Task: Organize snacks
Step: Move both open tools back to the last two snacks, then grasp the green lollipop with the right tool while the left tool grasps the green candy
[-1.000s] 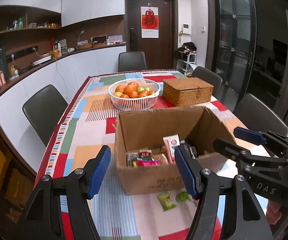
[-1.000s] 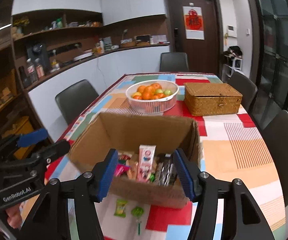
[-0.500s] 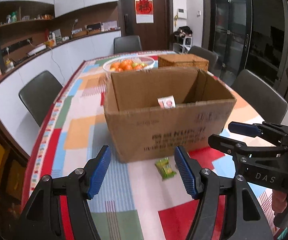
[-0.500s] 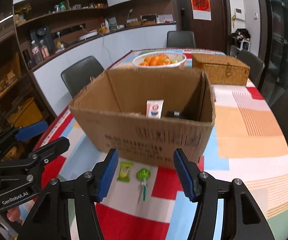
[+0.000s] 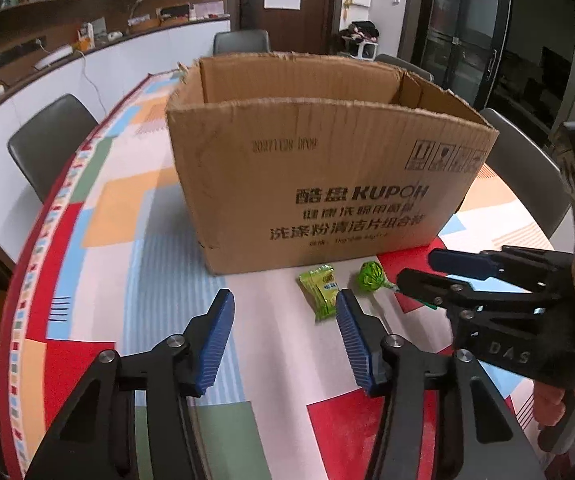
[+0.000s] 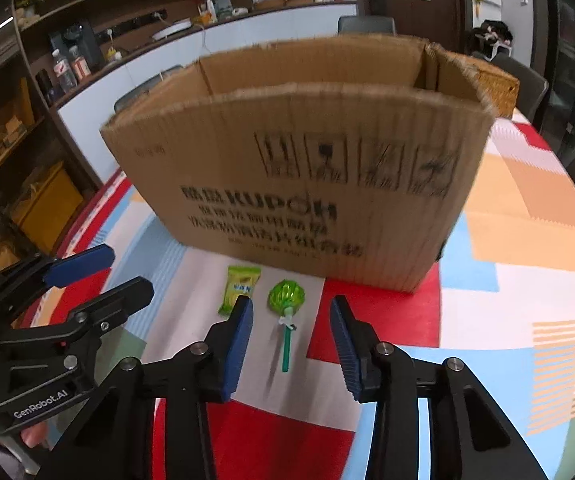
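Green lollipop (image 6: 286,297), brown box (image 6: 299,168)

Left gripper (image 5: 283,316) low over table (image 5: 135,264), jaws just been closing, nothing between. Green snack packet (image 5: 319,290) beside right pad. Green lollipop (image 5: 371,276) near right gripper (image 5: 419,270). Cardboard box (image 5: 327,176) behind both snacks.

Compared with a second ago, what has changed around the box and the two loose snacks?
Both hand-held grippers have dropped toward the tablecloth, so the cardboard box now hides its contents. The left hand-held gripper and right hand-held gripper have just been closing; nothing is gripped, though the green lollipop lies between the right one's fingers. The green candy packet, lollipop and box stayed put.
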`<state>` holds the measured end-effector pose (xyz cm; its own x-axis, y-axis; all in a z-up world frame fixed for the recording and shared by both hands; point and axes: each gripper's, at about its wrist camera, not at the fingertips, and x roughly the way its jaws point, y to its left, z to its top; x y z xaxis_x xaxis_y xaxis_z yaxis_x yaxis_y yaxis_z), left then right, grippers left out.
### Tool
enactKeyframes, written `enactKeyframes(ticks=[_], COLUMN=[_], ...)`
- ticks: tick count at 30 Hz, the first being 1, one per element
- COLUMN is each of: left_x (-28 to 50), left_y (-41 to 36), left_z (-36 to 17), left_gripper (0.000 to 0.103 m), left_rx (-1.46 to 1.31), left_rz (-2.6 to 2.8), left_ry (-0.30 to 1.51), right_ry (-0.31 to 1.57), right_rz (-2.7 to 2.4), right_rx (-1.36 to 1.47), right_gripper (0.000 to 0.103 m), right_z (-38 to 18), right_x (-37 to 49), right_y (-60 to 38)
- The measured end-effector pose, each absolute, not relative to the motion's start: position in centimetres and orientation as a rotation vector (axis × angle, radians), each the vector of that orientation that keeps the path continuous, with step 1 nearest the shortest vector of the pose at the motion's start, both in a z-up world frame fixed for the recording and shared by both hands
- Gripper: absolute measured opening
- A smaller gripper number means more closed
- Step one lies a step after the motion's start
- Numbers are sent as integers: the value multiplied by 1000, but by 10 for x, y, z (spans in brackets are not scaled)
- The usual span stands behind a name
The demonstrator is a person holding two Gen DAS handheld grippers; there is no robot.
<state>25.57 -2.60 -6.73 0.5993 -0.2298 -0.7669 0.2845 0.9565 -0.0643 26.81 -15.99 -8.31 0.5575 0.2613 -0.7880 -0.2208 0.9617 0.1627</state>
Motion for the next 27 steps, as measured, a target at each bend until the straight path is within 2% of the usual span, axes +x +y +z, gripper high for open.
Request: enactKeyframes(ticks=[3, 6, 20, 22, 27], left_x=[264, 273, 282, 282, 286], left_y=[-26, -29, -40, -42, -50], left_z=[-74, -83, -90, -91, -95], left_gripper=[44, 43, 42, 41, 42], left_rx=[55, 38, 92, 94, 96], left_rz=[-321, -347, -371, -373, -376], left_ry=[915, 965, 1005, 1010, 1020], right_ry=[962, 985, 1022, 1027, 1005], right_rz=[293, 307, 343, 339, 313], right_rx=[47, 51, 49, 53, 55], right_gripper=[36, 32, 31, 27, 26], right_z=[-93, -102, -123, -127, -130], right_x=[274, 280, 300, 302, 299], right_y=[-158, -155, -140, -139, -143])
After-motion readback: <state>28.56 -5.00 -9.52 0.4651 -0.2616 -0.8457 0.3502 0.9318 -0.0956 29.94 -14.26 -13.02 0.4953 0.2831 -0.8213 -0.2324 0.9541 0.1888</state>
